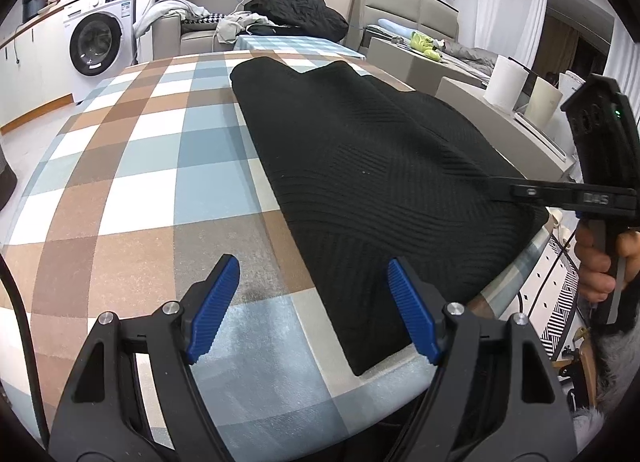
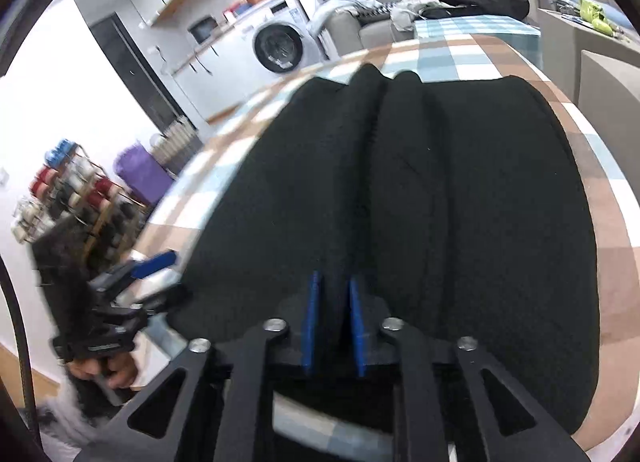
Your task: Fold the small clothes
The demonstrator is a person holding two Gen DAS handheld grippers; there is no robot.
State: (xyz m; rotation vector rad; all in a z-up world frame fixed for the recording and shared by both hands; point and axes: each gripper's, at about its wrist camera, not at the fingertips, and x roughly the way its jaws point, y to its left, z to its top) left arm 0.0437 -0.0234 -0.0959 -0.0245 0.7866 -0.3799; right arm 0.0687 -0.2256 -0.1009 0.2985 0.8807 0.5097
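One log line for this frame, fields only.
task: fold | left gripper: open, empty | right gripper: at black knit garment near edge, grip unclear | surface: checked cloth

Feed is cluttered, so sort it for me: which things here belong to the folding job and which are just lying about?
Job:
black knit garment
checked table cover
left gripper, open
right gripper, garment fabric between its pads

Lying about:
washing machine
black heap on the sofa
paper roll

A white washing machine (image 1: 98, 39) stands against the wall beside a grey sofa (image 1: 192, 27).
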